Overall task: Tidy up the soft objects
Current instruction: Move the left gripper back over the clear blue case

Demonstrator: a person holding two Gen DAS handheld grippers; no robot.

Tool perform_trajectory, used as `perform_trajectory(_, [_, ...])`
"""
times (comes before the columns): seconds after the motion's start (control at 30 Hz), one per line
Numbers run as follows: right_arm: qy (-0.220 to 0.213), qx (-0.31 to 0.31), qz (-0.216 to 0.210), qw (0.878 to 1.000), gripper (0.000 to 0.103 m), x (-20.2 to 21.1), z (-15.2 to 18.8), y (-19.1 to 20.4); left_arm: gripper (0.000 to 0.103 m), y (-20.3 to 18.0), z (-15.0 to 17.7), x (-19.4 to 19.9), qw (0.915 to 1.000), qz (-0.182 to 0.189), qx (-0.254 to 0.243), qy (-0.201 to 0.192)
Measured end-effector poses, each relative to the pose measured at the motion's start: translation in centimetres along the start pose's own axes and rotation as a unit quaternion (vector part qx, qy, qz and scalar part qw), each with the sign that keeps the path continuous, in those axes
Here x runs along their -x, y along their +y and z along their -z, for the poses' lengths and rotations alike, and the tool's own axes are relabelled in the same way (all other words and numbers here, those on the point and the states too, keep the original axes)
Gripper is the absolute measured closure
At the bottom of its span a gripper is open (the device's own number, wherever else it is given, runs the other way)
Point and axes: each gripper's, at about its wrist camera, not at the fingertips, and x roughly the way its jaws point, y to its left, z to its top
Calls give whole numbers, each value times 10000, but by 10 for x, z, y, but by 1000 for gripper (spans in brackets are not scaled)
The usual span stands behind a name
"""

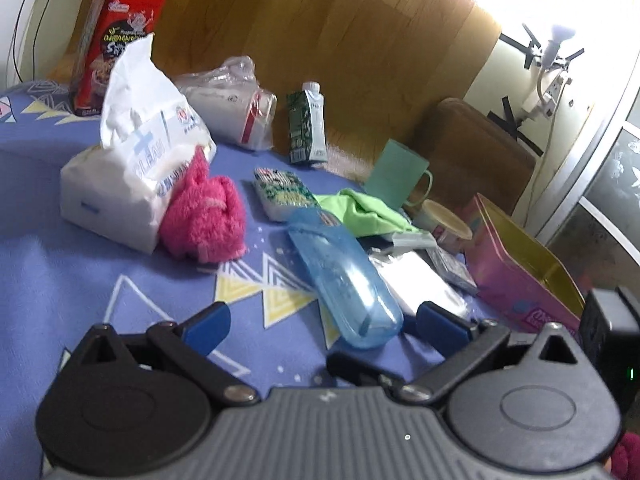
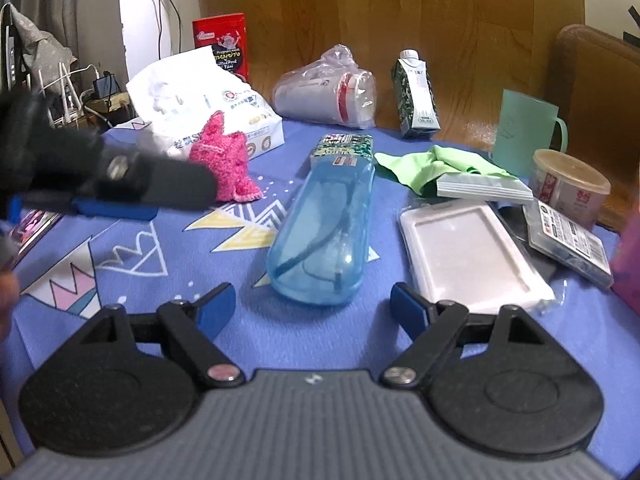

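A fluffy pink cloth (image 1: 205,216) lies on the blue patterned bedsheet (image 1: 80,280) against a white tissue pack (image 1: 132,168); the right wrist view also shows the cloth (image 2: 226,164) and the pack (image 2: 208,112). A green cloth (image 1: 366,210) lies crumpled further right, also in the right wrist view (image 2: 436,166). My left gripper (image 1: 324,320) is open and empty, low over the sheet near a blue clear case (image 1: 344,276). My right gripper (image 2: 314,308) is open and empty just before the same case (image 2: 324,232). The left gripper's finger (image 2: 120,184) shows blurred at left.
A red box (image 1: 116,44), bagged cup (image 2: 328,92), green carton (image 2: 416,96), teal mug (image 2: 528,136), lidded tub (image 2: 568,188), white flat packs (image 2: 468,256) and a pink tin (image 1: 520,276) crowd the bed. A wooden headboard (image 2: 400,20) stands behind.
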Motion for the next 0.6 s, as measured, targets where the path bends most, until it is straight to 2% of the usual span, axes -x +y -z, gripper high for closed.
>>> perform_trajectory(0.1, [-22, -5, 30, 10000, 16, -7, -5, -4, 0, -7, 2, -4, 10000, 4, -65, 64])
perform_trajectory(0.17, [30, -62, 34, 10000, 20, -13, -8, -9, 0, -12, 3, -4, 9999, 14, -123, 75])
perform_trajectory(0.2, [3, -68, 34, 10000, 24, -14, -8, -11, 0, -15, 3, -4, 9998, 7, -164, 75])
perform_trajectory(0.23, [-14, -16, 3, 10000, 40, -13, -8, -12, 0, -17, 3, -3, 9998, -6, -200, 74])
perform_trajectory(0.27, [-13, 33, 4, 10000, 48, -11, -8, -13, 0, -17, 5, -2, 9997, -16, -226, 72])
perform_trajectory(0.37, [43, 1, -255, 9997, 48, 3, 0, -19, 0, -20, 5, -3, 9996, -24, -248, 114])
perform_trajectory(0.6, [78, 690, -818, 9942, 48, 68, 47, -32, 0, -35, 11, -12, 9987, 43, -410, 309])
